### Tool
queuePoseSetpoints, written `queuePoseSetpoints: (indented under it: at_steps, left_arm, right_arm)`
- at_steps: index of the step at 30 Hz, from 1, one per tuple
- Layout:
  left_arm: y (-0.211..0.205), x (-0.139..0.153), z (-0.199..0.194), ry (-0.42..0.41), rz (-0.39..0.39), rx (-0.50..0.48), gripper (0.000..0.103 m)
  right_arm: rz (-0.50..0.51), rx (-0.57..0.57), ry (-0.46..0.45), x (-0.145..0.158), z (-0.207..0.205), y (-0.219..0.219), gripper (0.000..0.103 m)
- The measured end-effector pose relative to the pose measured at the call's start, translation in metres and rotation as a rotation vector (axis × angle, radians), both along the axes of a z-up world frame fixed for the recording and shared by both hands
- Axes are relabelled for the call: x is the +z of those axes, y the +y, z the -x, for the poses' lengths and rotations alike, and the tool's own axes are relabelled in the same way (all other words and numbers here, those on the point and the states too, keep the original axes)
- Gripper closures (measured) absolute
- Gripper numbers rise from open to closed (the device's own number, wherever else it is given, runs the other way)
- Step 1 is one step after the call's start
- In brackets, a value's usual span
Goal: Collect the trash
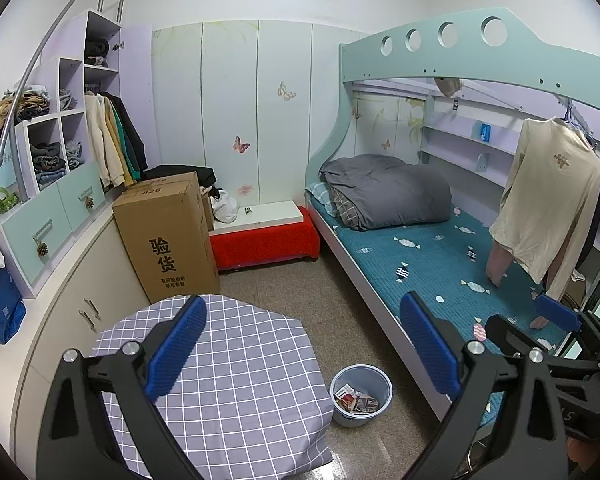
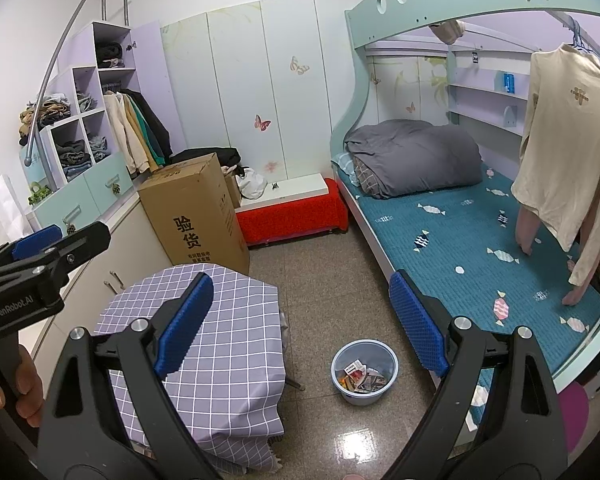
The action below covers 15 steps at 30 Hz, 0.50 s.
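Risks first. Bed (image 1: 440,264) edge at 3 o'clock of the gap, table (image 1: 228,364) at 9: narrow floor lane, so wide-spread arms likely to clip bed rail or snag tablecloth on the way down. Box (image 1: 168,236) at 11 o'clock beyond table, out of the path, low risk. Bin (image 1: 361,396) light, plastic, free-standing on glossy floor: a knock from a finger likely to tip or slide it and spill contents. Rim thin and curved; off-centre pinch could slip. Trash (image 1: 358,400) inside looks like loose paper and wrappers, flat pieces, hard to pinch singly, may flutter out if bin tilted. No loose trash visible on floor or table top, so task judged near done or down to handling the bin itself; cannot rule out litter hidden behind table or under bed.

Tools. Left gripper (image 1: 300,356) spread wide, holding nothing. Right gripper (image 2: 302,322) spread wide too, empty; seen in left view at 3 o'clock, low over bed edge. Left tool seen in right view at 9 o'clock, above cabinet side.

Relation. Bin on floor between table and bed, well below both tools, not touched. In left view: at 5 o'clock of gripper centre, between fingers. In right view (image 2: 364,372): at 5 o'clock, nearer right finger. Trash lying in bin bottom, well apart from any pad.
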<state>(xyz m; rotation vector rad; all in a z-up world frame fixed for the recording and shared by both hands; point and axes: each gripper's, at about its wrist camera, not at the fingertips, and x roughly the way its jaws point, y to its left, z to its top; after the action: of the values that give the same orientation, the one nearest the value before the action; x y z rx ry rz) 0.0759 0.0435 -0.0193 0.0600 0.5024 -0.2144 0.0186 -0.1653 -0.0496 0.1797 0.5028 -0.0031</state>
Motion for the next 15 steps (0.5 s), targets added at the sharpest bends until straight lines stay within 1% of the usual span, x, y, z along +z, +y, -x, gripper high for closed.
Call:
queuePoseSetpoints:
  at_steps: [15]
  left_arm:
    - [-0.0001,-0.0015,-0.0025,0.004,-0.001,-0.001,0.008]
  right_arm:
    - [-0.005,0.002,0.011,-0.0066,-0.0051,-0.0024,0.015]
